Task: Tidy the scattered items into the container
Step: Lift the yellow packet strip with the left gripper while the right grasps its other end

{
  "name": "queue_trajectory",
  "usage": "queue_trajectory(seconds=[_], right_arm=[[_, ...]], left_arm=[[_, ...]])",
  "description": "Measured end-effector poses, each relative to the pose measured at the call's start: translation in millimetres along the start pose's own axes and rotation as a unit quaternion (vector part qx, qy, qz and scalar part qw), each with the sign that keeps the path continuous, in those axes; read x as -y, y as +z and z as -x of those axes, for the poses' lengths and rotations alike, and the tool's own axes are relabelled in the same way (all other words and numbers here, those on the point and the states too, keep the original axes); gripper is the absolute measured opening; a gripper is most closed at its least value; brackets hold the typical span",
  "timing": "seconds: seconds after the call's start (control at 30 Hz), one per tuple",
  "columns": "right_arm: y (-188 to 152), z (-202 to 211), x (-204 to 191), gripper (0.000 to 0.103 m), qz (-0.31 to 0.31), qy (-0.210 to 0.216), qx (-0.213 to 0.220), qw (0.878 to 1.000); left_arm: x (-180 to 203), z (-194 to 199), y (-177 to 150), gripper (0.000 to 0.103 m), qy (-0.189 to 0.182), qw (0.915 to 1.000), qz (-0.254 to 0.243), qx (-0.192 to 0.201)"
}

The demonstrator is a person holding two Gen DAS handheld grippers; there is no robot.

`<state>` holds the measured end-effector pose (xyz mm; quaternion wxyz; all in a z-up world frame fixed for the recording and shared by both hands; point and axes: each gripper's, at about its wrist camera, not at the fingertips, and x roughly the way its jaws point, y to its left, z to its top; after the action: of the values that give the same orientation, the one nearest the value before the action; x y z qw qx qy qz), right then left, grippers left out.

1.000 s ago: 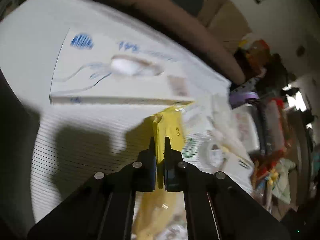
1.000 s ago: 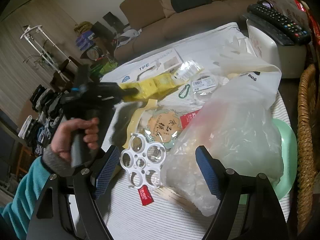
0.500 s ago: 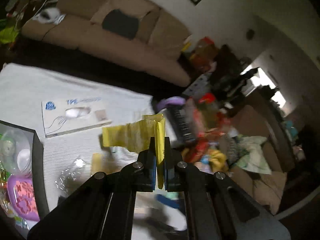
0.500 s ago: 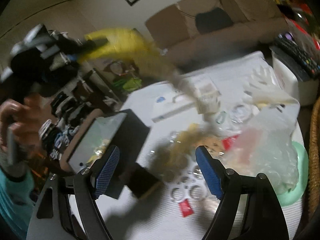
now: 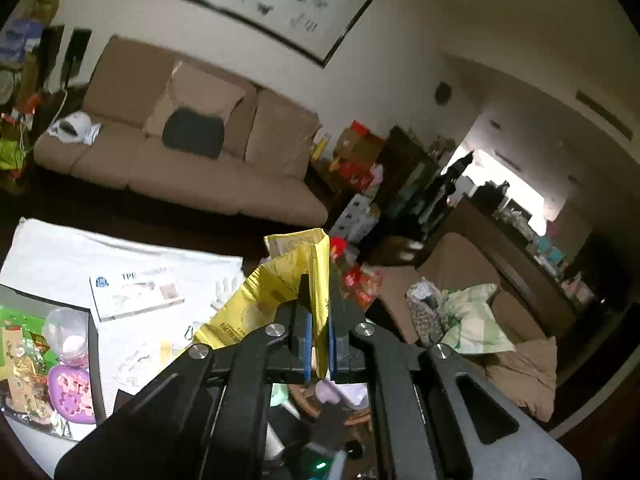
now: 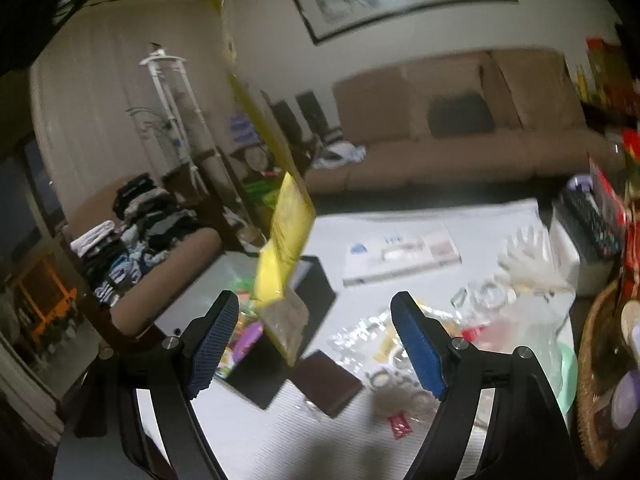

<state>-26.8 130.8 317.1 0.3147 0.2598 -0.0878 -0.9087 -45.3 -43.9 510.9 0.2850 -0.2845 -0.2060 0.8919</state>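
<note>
- Left gripper: jaws pinched tight on a long yellow packet, gripped near one end; the rest of it hangs free.
- Right wrist view shows the same yellow packet dangling in the air, its clear lower end roughly over the black container. Not released.
- Right gripper: jaws wide, nothing between them, hovering above the table.
- Container already holds some things: a purple mould, a clear lidded cup, green and gold wrappers. Partly filled, room left by the look of it.
- Loose on the table: white TPE glove box, a clear plastic glove, a big crumpled clear bag, a clear multi-ring holder, a small red sachet, a dark brown flat piece just beside the container.
- Judgement: task roughly mid-way or earlier. Packet in transit, drop pending; several scattered items remain afterwards.
</note>
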Motion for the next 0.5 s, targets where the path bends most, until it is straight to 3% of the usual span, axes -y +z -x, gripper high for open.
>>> queue_trajectory(seconds=[0.1,0.2,0.27,0.33,0.5], right_arm=[[1,1,-18,0.066,0.009,0.015,-0.009,1.0],[1,4,-28,0.066,0.004,0.032,-0.007,0.999],[1,7,-30,0.051,0.002,0.039,-0.005,0.999],[3,7,-26,0.016,-0.004,0.038,-0.015,0.999],[8,18,-11,0.009,-0.027,0.038,-0.017,0.999]], left_arm=[[19,24,-2,0.005,-0.005,0.9999,0.001,0.013],[28,40,-5,0.005,-0.005,0.9997,0.008,0.023],[29,48,-8,0.005,-0.011,0.9995,0.02,0.024],[29,53,-12,0.005,-0.014,0.9992,0.029,0.024],[28,62,-22,0.005,-0.012,0.9989,0.039,0.022]])
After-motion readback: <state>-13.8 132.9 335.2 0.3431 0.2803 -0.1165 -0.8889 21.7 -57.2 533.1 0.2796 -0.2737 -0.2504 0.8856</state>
